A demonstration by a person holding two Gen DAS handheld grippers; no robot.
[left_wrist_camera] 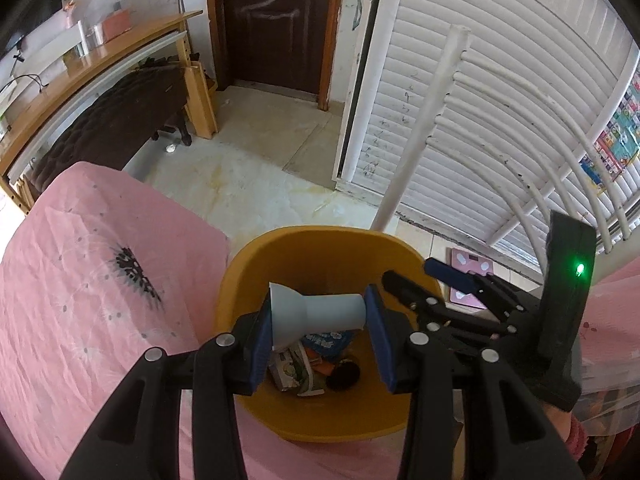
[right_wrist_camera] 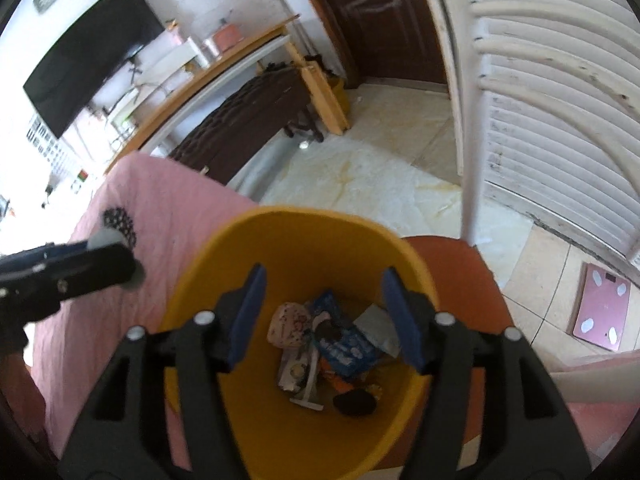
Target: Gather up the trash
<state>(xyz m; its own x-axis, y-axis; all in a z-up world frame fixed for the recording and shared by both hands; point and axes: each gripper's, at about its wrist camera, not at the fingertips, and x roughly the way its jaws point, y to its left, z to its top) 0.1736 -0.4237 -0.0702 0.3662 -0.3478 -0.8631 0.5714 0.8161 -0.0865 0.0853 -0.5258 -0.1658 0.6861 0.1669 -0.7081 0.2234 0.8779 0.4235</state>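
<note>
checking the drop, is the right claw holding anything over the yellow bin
No, the right claw stands open over the yellow bin with nothing between its blue pads, only trash lying at the bottom.

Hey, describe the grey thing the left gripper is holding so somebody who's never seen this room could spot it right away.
Find the yellow bin beside the pink bedspread. Above its opening, the left gripper clamps a pale grey funnel-shaped piece sideways between its blue pads. Unlike the colourful printed wrappers in the bin, it is plain, smooth and flared at one end.
</note>
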